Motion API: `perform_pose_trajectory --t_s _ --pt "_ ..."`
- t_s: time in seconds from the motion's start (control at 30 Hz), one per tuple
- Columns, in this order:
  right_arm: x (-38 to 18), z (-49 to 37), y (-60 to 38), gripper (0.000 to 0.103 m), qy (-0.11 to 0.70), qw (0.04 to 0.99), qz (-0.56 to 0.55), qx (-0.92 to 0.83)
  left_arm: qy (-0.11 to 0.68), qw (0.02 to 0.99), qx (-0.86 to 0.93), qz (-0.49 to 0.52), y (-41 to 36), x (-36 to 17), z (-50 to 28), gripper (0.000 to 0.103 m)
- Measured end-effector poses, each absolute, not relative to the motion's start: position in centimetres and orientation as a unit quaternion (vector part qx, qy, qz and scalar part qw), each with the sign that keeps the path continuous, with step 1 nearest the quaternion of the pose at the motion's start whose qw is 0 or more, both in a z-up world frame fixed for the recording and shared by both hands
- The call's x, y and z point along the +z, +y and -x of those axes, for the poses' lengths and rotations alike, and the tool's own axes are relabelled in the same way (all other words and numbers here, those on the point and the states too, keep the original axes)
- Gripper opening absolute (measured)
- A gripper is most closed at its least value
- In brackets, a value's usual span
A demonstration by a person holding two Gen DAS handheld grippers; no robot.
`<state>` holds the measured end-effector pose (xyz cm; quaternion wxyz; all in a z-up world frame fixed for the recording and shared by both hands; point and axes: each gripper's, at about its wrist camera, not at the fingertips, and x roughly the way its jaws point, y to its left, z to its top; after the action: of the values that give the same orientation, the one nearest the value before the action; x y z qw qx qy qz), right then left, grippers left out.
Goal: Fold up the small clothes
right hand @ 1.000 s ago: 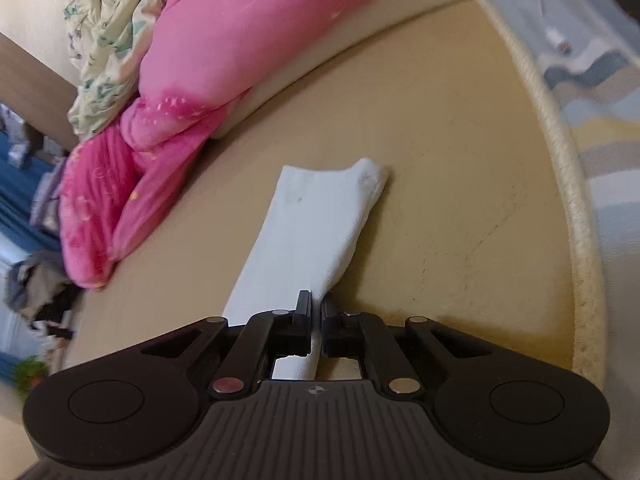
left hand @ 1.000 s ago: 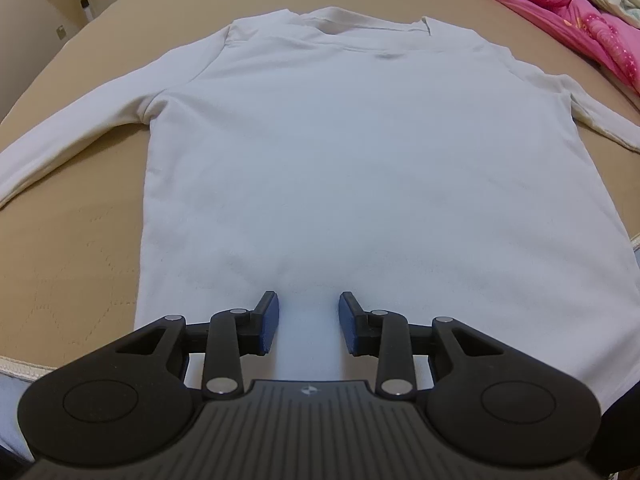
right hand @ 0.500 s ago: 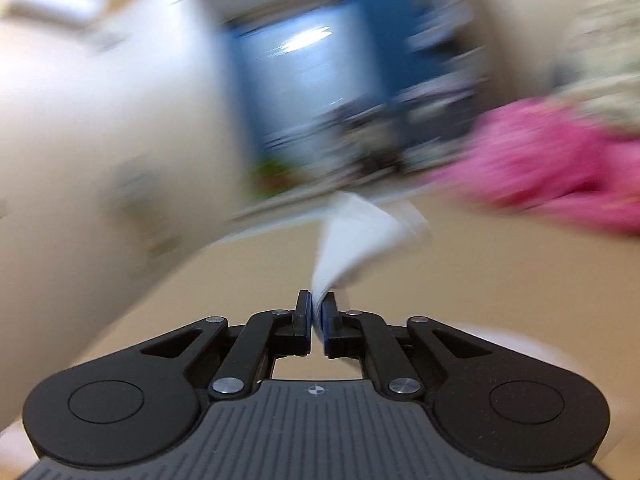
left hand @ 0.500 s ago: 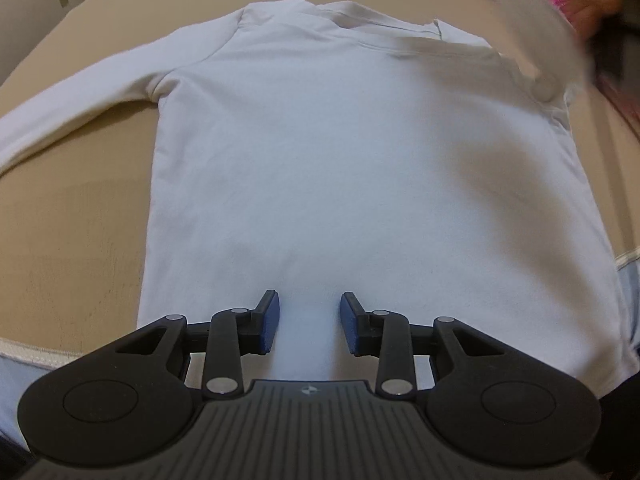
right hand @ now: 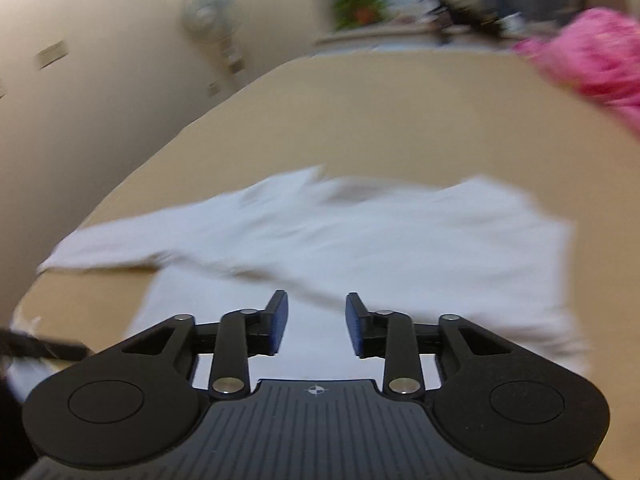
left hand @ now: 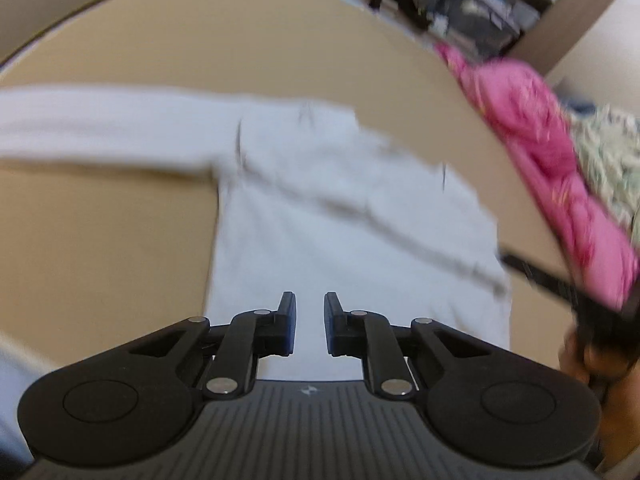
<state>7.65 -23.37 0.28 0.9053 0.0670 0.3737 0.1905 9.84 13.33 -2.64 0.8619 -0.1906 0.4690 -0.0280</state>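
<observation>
1. Left wrist view: the white long-sleeved shirt (left hand: 344,216) lies flat on the tan bed surface (left hand: 120,240), one sleeve folded across its chest. The left gripper (left hand: 310,320) has just been closing, its jaws slightly apart with nothing between them.
2. Right wrist view: the right gripper (right hand: 312,320) has just been opening and stands empty above the shirt (right hand: 360,232). The soft, light knit will likely drape; pinch the remaining far-left sleeve cuff.

Beige wall (right hand: 100,92) (fan (right hand: 208,12) mounted)

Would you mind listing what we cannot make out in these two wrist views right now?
- Left wrist view: the white shirt hem is hidden behind the left gripper; motion blur smears its folded sleeve.
- Left wrist view: the hand at the right edge is cut off and blurred.
- Right wrist view: the right gripper covers the shirt's near edge; the fan and shelves are blurred.
</observation>
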Motion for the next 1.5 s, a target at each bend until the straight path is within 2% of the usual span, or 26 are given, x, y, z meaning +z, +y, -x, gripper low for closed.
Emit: perform_pose_trajectory --t_s 0.17,0.27,0.3,0.43,0.53,0.6,0.63,0.67,0.7,0.8,0.93,1.03,1.1,1.17,1.23,1.27,1.33,1.5 --pt "-2.1 -9.5 -31.6 0.036 0.365 0.912 -0.177 0.067 0.480 0.846 -0.022 0.233 16.7 -3.4 -18.4 0.018" --pt "-5.8 -11.1 -33.6 0.037 0.418 0.880 -0.228 -0.004 0.492 0.841 0.003 0.224 17.8 -6.3 -22.3 0.019" --pt "-6.2 -11.6 -33.9 0.037 0.414 0.879 -0.238 -0.006 0.491 0.840 0.008 0.231 18.3 -7.2 -23.0 0.019" --pt "-7.6 -13.4 -33.4 0.037 0.440 0.874 -0.205 -0.004 0.493 0.832 0.022 0.252 18.9 -9.8 -24.7 0.019" --pt "-8.7 -14.3 -33.2 0.036 0.461 0.866 -0.192 -0.014 0.490 0.844 0.017 0.217 17.7 -10.3 -25.3 0.018" --pt "-8.6 -14.6 -33.1 0.034 0.463 0.867 -0.182 -0.016 0.498 0.845 0.021 0.194 17.4 -10.9 -25.2 0.004" --pt "-8.7 -14.7 -32.9 0.029 0.466 0.867 -0.176 -0.018 0.496 0.848 0.028 0.183 17.4 -10.7 -25.1 0.002" --pt "-8.9 -14.7 -32.7 0.005 0.468 0.868 -0.165 -0.026 0.490 0.852 0.026 0.184 17.4 -10.2 -24.9 0.001" --pt "-8.8 -14.7 -32.7 0.000 0.467 0.870 -0.153 -0.040 0.478 0.858 0.024 0.188 17.7 -9.3 -24.6 0.001" --pt "-7.3 -14.1 -33.9 0.000 0.428 0.884 -0.174 -0.071 0.453 0.875 0.016 0.171 17.7 -7.5 -23.6 0.002" --pt "-7.2 -13.5 -35.5 0.000 0.422 0.881 -0.178 -0.119 0.471 0.871 0.081 0.114 17.4 -8.3 -23.7 0.003" --pt "-6.2 -13.0 -35.4 0.004 0.381 0.898 -0.205 -0.079 0.420 0.897 0.062 0.122 17.3 -6.2 -22.9 0.003" --pt "-5.6 -12.9 -34.4 0.005 0.369 0.906 -0.206 -0.025 0.415 0.899 0.027 0.138 16.9 -6.2 -22.8 0.003" --pt "-6.3 -13.3 -33.6 0.008 0.392 0.896 -0.207 0.008 0.458 0.879 0.002 0.130 15.8 -8.1 -23.5 0.009" --pt "-8.6 -14.1 -33.3 0.017 0.454 0.868 -0.201 -0.007 0.511 0.852 0.014 0.110 15.3 -10.8 -24.2 0.007" --pt "-9.7 -14.2 -33.6 0.016 0.479 0.853 -0.206 -0.019 0.506 0.856 0.020 0.109 15.2 -11.0 -24.1 0.007" --pt "-9.2 -14.0 -34.1 0.016 0.468 0.854 -0.224 -0.026 0.489 0.867 0.019 0.094 14.6 -10.1 -23.8 0.008" --pt "-4.6 -11.4 -32.9 0.021 0.375 0.914 -0.154 -0.002 0.462 0.885 0.022 0.046 13.6 -8.6 -22.4 0.012"
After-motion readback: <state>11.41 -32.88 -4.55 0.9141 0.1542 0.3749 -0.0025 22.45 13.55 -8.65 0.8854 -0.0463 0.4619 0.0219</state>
